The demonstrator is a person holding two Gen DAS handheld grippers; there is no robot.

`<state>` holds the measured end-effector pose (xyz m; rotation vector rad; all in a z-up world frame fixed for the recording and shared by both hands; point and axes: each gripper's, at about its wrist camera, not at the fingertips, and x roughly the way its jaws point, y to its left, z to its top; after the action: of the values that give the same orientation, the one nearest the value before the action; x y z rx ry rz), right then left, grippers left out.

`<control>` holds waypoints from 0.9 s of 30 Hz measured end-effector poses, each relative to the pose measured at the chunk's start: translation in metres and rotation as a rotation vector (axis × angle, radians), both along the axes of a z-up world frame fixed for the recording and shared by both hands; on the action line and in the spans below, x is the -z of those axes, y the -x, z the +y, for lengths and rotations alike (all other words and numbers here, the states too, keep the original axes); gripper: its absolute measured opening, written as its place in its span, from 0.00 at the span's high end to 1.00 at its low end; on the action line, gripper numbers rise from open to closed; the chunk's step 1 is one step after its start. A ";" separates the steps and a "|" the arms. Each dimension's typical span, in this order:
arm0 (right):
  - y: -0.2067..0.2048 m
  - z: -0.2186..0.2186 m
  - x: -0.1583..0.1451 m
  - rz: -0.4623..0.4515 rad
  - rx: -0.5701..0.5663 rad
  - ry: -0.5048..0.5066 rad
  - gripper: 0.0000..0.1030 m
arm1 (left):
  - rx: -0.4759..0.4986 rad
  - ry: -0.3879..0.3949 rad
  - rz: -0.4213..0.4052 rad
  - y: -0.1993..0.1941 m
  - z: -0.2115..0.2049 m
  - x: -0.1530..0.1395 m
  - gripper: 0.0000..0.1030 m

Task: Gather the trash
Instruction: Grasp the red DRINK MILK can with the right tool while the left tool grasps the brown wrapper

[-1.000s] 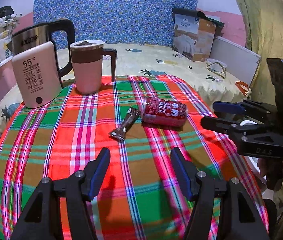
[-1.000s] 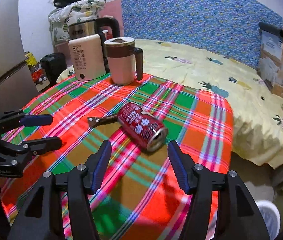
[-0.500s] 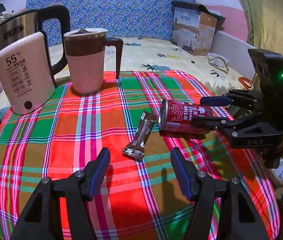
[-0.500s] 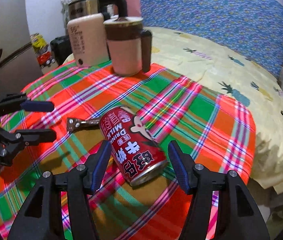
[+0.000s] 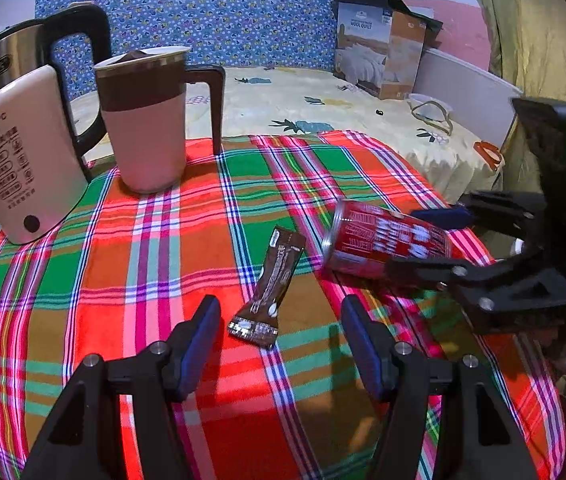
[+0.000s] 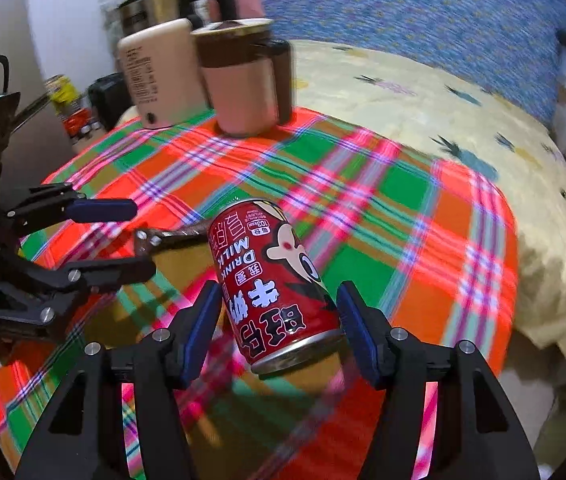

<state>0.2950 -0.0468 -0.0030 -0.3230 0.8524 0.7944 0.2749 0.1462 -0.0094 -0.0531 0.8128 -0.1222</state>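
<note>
Left wrist view: left gripper (image 5: pixel 276 338) jaws apart astride the flat wrapper (image 5: pixel 270 286) on the counter (image 5: pixel 123 280), risk of pinching cloth; right wrist view: right gripper (image 6: pixel 277 326) jaws apart around the lying can (image 6: pixel 277 280), untouched, which may roll aside.

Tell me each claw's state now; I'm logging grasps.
Left claw: open, straddling the brown foil wrapper.
Right claw: open around the red drink can, not gripping.
</note>
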 end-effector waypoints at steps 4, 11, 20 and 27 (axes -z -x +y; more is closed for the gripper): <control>0.006 -0.019 0.001 0.054 0.104 -0.036 0.41 | -0.010 -0.044 0.022 -0.015 -0.008 0.007 0.37; 0.019 -0.027 0.003 0.049 0.116 -0.043 0.40 | -0.056 -0.116 0.073 -0.026 -0.016 0.021 0.65; 0.021 -0.021 0.018 0.097 0.098 -0.006 0.47 | -0.077 -0.088 0.081 -0.002 -0.027 0.019 0.77; 0.025 -0.027 0.014 0.110 0.115 -0.081 0.47 | -0.086 -0.044 0.083 0.020 -0.030 0.020 0.77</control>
<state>0.2700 -0.0734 -0.0169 -0.1583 0.9312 0.7427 0.2551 0.1161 -0.0291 -0.0519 0.8945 -0.0205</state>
